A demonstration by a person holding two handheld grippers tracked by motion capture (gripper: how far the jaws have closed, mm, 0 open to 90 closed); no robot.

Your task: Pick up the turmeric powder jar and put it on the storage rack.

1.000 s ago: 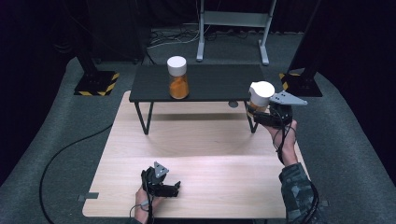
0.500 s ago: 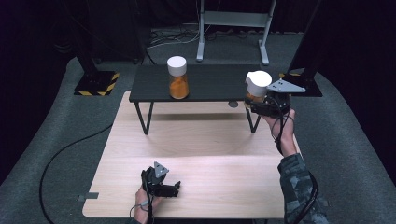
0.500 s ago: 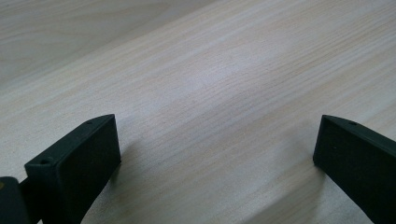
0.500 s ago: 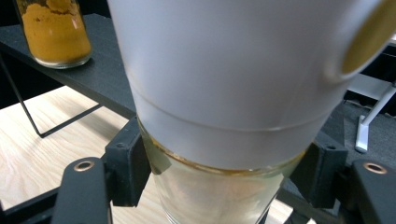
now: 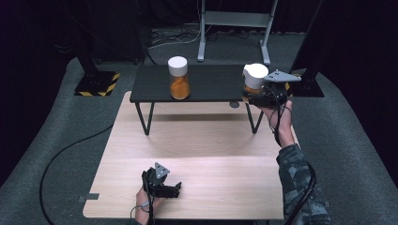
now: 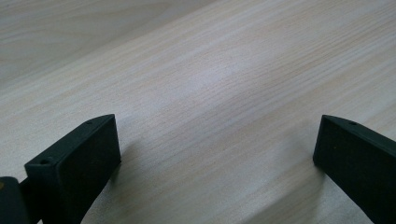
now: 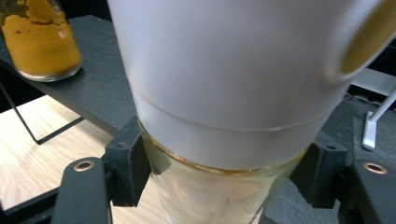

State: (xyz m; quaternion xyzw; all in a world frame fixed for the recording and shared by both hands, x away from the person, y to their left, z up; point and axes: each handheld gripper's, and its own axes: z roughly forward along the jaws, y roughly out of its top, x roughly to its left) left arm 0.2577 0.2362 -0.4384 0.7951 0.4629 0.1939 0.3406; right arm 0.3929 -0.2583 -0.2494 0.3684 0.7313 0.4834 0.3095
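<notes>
Jar (image 7: 219, 186) with white cap (image 7: 233, 70) pinched between the right gripper (image 7: 219, 179) jaws, pads pressing the clear glass just under the cap, one on each side. Glass looks nearly empty, orange residue at the rim. A round yellow-orange spot shows on the cap's side at upper right in the right gripper view. From the high view the held jar (image 5: 254, 79) is upright, lifted at the right end of the black shelf (image 5: 206, 86), near its front right corner; can't tell if its base touches the shelf. Right gripper (image 5: 263, 95) sits just behind it, grey plate on top, cable trailing down the person's forearm, camouflage sleeve.

Second jar (image 5: 179, 78), white cap, filled with orange powder, stands upright on the shelf left of centre, well apart from the held one.

Left gripper (image 5: 174, 190) lies low on the wooden surface (image 5: 202, 140) near its front edge, left of centre. Its jaws spread wide, nothing between them, bare wood grain under them.
</notes>
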